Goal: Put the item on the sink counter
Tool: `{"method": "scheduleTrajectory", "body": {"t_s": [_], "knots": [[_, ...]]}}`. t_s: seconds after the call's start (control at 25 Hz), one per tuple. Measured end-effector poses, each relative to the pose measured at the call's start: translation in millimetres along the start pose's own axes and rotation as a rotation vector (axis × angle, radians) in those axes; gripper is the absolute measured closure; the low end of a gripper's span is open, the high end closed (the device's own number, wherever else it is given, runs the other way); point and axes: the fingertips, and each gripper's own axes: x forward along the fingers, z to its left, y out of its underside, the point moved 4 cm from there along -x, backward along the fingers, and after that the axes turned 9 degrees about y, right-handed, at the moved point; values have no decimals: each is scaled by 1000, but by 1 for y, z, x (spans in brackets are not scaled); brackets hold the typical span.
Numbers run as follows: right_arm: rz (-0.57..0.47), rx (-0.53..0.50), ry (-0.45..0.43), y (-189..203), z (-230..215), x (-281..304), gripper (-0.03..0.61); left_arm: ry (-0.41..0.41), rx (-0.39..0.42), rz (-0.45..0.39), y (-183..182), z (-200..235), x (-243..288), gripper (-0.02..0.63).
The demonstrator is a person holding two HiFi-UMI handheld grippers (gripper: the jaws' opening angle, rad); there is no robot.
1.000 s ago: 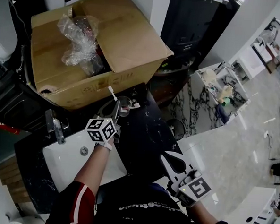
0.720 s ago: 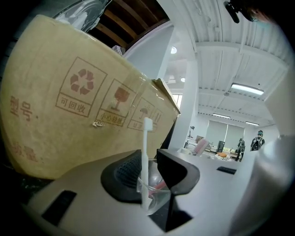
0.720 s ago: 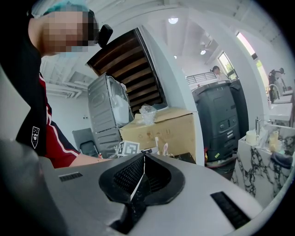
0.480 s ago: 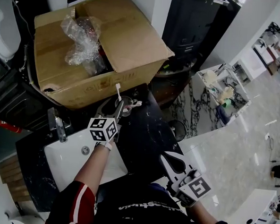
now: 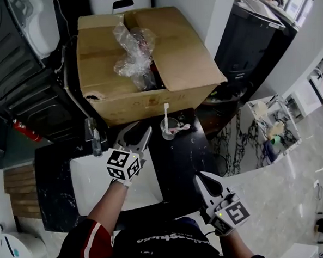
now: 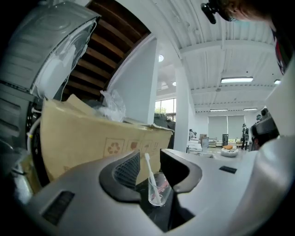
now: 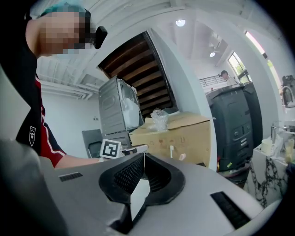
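One cup (image 5: 170, 130) is standing upright on the table (image 5: 176, 160).
Toothbrush (image 5: 166, 116) is pointing head-up, nearly vertical; left tool (image 5: 137, 135) is gaping empty, jaws just narrowing slightly; right tool (image 5: 202, 181) is sitting closed, empty.

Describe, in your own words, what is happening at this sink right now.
A person holds a claw in each hand. A glass cup with a toothbrush already stands on the black sink counter, in front of the cardboard box. The left claw hovers by the white basin, short of the cup. Its jaws have just opened wide and hold nothing. The right claw waits nearer the person, shut and empty.
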Motion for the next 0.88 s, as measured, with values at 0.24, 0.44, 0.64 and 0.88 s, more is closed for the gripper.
{"method": "scheduleTrajectory", "body": {"t_s": [0.24,0.44,0.64,0.88], "knots": [[-32,-52,-137,-20,47,36,540,-54,100,-94,-64,0,-86,506],[-120,-42,-269,-43,100,69,540,-126,136,-149,-95,-1,-158,547],[-88,-100,-354,-39,145,89,540,-200,148,-181,-108,-11,-223,574],[-84,-136,-444,-34,188,99,540,-244,120,-139,-86,-45,-277,598]]}}
